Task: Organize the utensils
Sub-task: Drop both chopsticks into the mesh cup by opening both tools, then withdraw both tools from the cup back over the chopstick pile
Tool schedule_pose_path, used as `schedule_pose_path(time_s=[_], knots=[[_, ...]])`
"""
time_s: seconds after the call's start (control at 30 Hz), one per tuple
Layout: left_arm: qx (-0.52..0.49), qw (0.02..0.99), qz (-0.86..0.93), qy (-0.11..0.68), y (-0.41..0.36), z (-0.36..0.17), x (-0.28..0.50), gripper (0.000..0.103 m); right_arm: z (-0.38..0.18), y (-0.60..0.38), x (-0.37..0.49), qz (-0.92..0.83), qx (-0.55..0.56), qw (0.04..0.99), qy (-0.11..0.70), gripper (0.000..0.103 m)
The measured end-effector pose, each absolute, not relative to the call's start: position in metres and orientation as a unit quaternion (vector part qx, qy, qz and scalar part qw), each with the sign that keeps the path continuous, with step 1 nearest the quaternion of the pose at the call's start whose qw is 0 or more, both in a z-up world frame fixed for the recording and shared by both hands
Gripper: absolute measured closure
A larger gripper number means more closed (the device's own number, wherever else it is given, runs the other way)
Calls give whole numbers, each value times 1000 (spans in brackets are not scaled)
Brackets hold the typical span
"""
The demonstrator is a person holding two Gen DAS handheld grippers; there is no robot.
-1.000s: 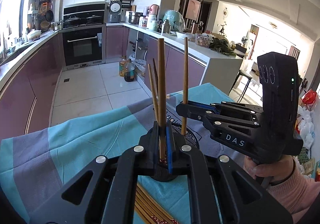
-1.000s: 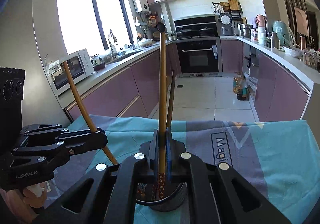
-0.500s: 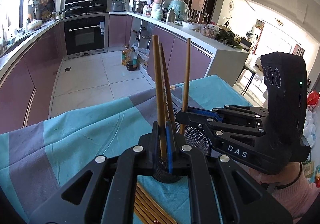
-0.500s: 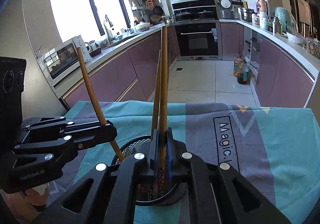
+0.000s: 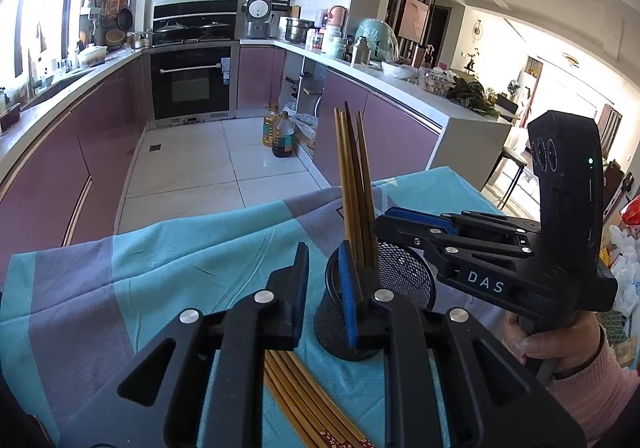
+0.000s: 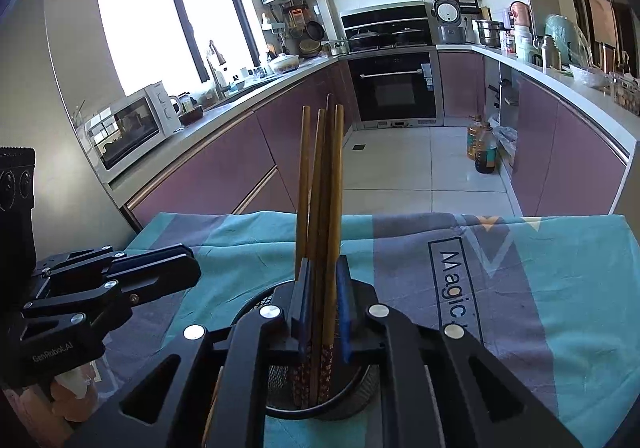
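Observation:
A black mesh cup [image 5: 404,284] stands on the teal and grey cloth with several brown chopsticks [image 5: 354,184] upright in it. My left gripper [image 5: 324,288] sits just left of the cup; its jaws are opening with nothing between them. Loose chopsticks [image 5: 304,400] lie on the cloth under it. In the right wrist view my right gripper [image 6: 324,308] hovers over the cup [image 6: 360,384]. Its jaws are opening, and the standing chopsticks [image 6: 326,184] rise loosely through the gap. Each gripper shows in the other's view: right gripper [image 5: 384,220], left gripper [image 6: 184,268].
The cloth-covered table [image 6: 540,288] ends at a far edge above the tiled kitchen floor. Purple cabinets, an oven and two oil bottles [image 5: 280,132] stand beyond. A hand in a pink sleeve [image 5: 560,344] holds the right gripper's handle.
Both grippers had a chopstick clamped upright; both jaws have parted and the chopsticks have dropped into the cup. My left gripper has shifted left of the cup and a little lower.

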State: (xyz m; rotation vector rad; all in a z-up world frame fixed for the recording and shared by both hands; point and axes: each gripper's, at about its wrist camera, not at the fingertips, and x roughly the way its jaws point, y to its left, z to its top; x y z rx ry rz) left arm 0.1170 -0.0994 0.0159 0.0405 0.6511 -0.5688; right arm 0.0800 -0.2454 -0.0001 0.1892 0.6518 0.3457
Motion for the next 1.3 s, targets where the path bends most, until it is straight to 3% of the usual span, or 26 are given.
schedule_pose_path(time_s=[0.37,0.87,1.3], knots=[[12,930,-250,271,-40,15,62,58,24,-228,10,246,60,931,262,63],[23,886,-218,409,-23,-98,51,56,-67,-194,3,254,55,888,381,62],[35,870,-214,442,-45,-122,54,56,-83,-188,2,248,57,880,401,62]])
